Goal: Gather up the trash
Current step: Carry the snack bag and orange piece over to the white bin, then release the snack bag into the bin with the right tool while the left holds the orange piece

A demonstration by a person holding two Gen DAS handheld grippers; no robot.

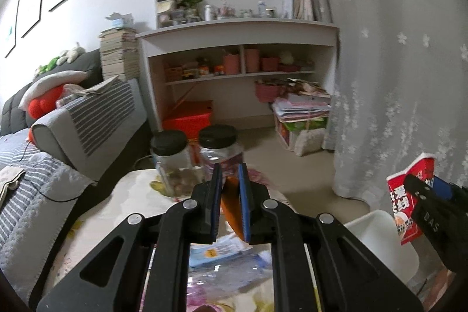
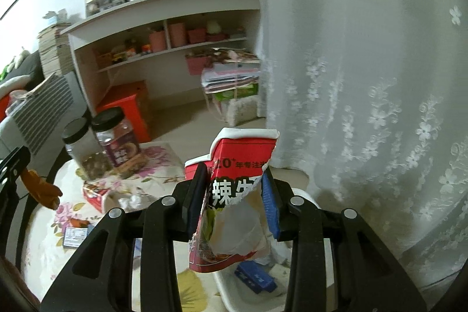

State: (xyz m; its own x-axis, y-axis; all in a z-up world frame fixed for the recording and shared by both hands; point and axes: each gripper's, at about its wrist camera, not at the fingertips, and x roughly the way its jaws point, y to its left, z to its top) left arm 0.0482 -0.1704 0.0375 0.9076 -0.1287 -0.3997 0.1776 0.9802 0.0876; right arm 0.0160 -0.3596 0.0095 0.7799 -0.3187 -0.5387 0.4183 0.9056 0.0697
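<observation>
Wrappers [image 2: 231, 195] clamped, bin [image 2: 231, 291] below

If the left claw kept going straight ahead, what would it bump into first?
Probably the jar with the purple label, right past the left claw and its orange wrapper, though depth is hard to judge.

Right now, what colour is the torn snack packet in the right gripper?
Red with white lettering and a white inside, the torn snack packet shows best in the right wrist view.

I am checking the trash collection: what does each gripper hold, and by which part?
The left gripper pinches an orange wrapper by its upper end. The right gripper clamps a torn red snack bag around its middle, above the white bin.
</observation>
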